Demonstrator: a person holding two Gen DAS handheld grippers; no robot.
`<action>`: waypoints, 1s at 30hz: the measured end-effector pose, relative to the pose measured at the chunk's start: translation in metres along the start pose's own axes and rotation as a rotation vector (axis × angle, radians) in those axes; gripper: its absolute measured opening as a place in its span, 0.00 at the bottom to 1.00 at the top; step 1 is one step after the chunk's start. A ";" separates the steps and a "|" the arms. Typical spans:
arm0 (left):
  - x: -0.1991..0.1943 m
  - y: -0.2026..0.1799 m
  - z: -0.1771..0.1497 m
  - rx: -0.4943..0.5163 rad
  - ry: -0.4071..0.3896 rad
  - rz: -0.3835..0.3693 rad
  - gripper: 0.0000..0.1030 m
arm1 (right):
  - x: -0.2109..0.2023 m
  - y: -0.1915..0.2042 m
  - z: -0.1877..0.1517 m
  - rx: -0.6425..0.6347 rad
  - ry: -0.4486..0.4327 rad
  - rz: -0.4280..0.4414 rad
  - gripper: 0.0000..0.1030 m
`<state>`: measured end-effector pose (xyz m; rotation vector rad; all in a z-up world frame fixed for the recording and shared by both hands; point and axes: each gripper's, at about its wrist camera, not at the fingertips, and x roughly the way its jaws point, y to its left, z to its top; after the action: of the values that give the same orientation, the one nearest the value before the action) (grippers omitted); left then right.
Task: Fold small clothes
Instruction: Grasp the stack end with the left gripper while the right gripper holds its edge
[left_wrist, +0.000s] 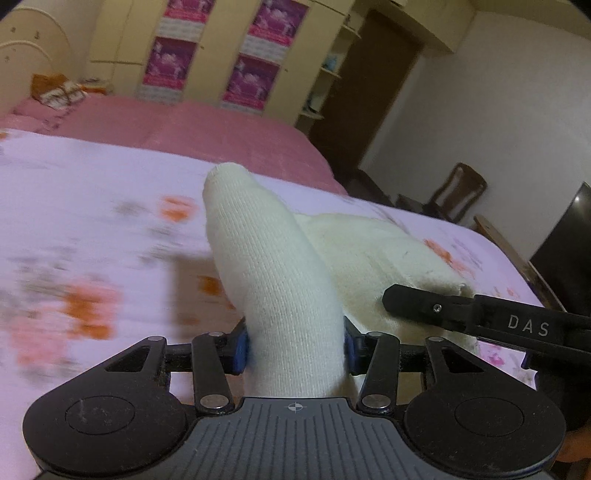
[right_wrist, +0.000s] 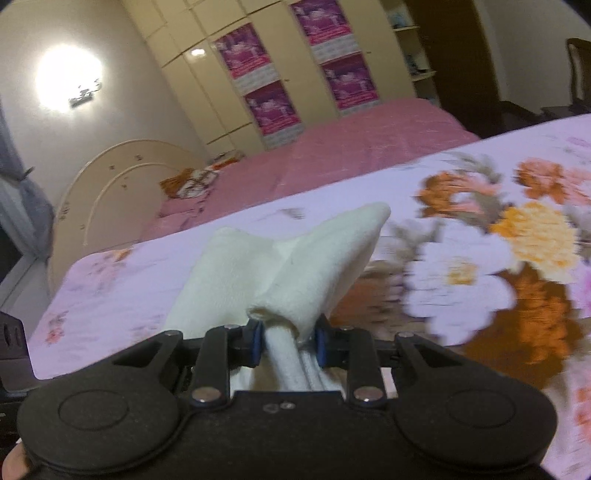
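A small cream-white knit garment (left_wrist: 273, 273) is held up over the floral bed sheet (left_wrist: 92, 221). My left gripper (left_wrist: 295, 347) is shut on a narrow tubular end of it, which sticks up and forward between the blue pads. The rest of the cloth (left_wrist: 380, 251) sags to the right. My right gripper (right_wrist: 288, 341) is shut on another bunched edge of the same garment (right_wrist: 288, 266), which fans out ahead of it. The right gripper's black finger (left_wrist: 436, 306), marked DAS, shows at the right of the left wrist view.
The floral sheet (right_wrist: 480, 258) lies over a pink bedspread (left_wrist: 207, 125). A cream headboard (right_wrist: 118, 184) and folded clothes (right_wrist: 192, 182) are at the bed's head. A wardrobe with purple posters (left_wrist: 255, 55) stands behind. A chair (left_wrist: 458, 192) and dark screen (left_wrist: 565, 243) are on the right.
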<state>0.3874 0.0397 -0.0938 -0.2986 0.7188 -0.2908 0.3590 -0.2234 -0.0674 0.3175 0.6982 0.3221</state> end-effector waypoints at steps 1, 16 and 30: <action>-0.010 0.013 0.001 0.003 -0.008 0.011 0.46 | 0.004 0.012 -0.001 -0.005 0.000 0.011 0.25; -0.063 0.194 0.015 -0.019 -0.053 0.163 0.46 | 0.110 0.178 -0.036 -0.049 0.051 0.124 0.25; -0.046 0.231 -0.008 -0.029 -0.053 0.199 0.57 | 0.157 0.166 -0.060 -0.023 0.156 0.056 0.37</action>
<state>0.3855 0.2666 -0.1561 -0.2592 0.6950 -0.0835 0.4018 -0.0021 -0.1358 0.2930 0.8392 0.4113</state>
